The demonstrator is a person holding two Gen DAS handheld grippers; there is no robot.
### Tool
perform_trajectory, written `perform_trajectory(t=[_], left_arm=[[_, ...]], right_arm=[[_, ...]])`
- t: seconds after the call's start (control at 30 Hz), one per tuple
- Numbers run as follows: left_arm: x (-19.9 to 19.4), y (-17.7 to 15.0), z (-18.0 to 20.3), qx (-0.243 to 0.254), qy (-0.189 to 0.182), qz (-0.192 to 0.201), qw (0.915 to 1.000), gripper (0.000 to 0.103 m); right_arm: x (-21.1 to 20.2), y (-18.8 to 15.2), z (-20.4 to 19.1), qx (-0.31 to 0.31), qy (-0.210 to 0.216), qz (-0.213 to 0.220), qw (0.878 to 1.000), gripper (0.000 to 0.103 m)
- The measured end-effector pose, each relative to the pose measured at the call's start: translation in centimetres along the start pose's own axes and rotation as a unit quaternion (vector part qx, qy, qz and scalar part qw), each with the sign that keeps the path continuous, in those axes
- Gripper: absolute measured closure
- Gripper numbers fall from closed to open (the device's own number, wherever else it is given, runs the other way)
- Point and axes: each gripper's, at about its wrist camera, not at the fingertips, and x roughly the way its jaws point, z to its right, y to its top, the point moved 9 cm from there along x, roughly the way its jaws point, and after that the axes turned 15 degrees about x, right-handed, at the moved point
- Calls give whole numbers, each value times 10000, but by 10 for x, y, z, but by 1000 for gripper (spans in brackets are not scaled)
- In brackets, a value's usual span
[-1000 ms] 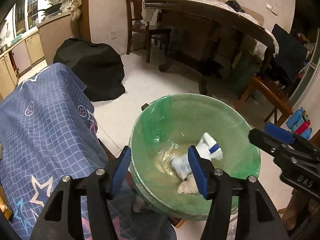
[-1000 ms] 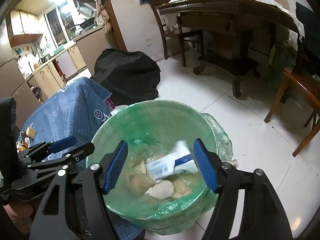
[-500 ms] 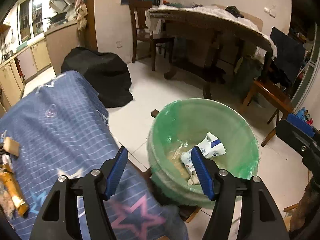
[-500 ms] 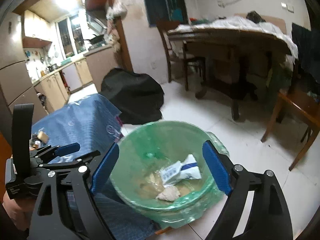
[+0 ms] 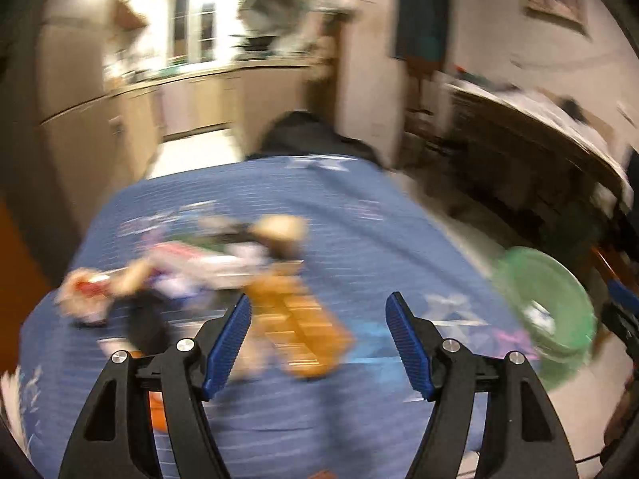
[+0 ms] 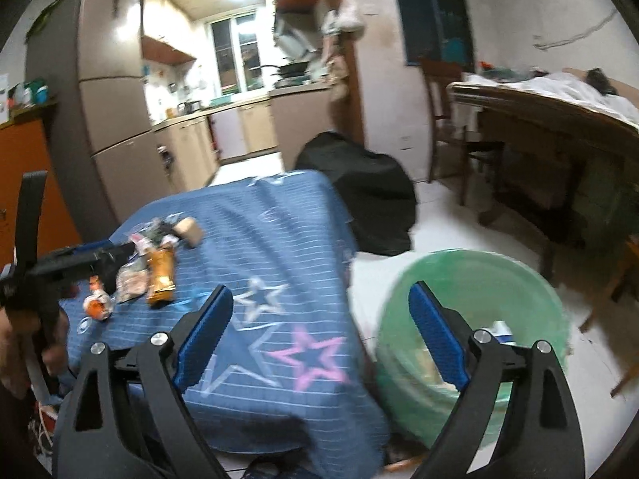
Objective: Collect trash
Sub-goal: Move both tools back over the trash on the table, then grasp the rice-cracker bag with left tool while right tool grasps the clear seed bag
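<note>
Blue star-print cloth [image 6: 279, 263] covers the table, filling the middle of both wrist views. Green bag-lined trash bin [image 6: 475, 319] stands on the white floor just beside the table's right edge; some wrappers lie inside it, blurred. Black bag [image 6: 359, 195] slumps on the floor beyond the table's far end. Trash pile [image 6: 151, 263] sits on the cloth toward the left side: orange snack packet [image 6: 161, 275], clear wrapper, small orange-white piece, brown lump at the far end. Left wrist view is motion-blurred, same pile [image 5: 223, 271] right ahead of the fingers. Left gripper [image 5: 317, 339] hangs over the cloth near the pile, jaws spread wide, nothing between them. Right gripper [image 6: 321, 339] is above the table edge between cloth and bin, jaws also spread wide and empty.
</note>
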Motion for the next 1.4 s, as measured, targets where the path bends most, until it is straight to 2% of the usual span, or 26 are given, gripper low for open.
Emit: perform_trajectory(t=[0.1, 0.23, 0.33, 0.4, 0.6, 0.8, 0.87, 1.0, 1.13, 1.3, 1.4], left_arm=[[-7, -21, -83, -425, 616, -136, 9971, 32], [-7, -54, -188, -992, 1261, -461, 9860, 28], [5, -74, -232, -1162, 1282, -710, 9824, 23], [18, -81, -246, -1169, 1241, -869, 9815, 22], [53, -79, -241, -980, 923, -1005, 9858, 17], [87, -90, -251, -1129, 933, -1189, 9820, 15], [93, -94, -256, -1296, 833, -1204, 9807, 16], [95, -93, -264, -1366, 900, -1125, 9801, 32], [95, -91, -260, -1253, 931, -1115, 9814, 37], [77, -110, -254, -1375, 874, -1004, 9815, 41], [70, -115, -253, -1456, 858, -955, 9810, 42]], right_arm=[[14, -10, -27, -133, 202, -178, 9995, 16], [21, -27, -56, -277, 375, -347, 9983, 15], [29, -40, -76, -393, 504, -492, 9967, 14], [34, -50, -92, -465, 594, -619, 9952, 13], [57, -74, -129, -676, 841, -999, 9891, 13], [75, -84, -146, -652, 934, -1251, 9856, 13], [80, -86, -153, -689, 986, -1300, 9842, 13], [92, -91, -165, -747, 1084, -1416, 9811, 13], [109, -93, -176, -758, 1149, -1518, 9788, 13], [130, -92, -182, -728, 1052, -1621, 9784, 29], [121, -90, -196, -865, 1205, -1486, 9777, 37]])
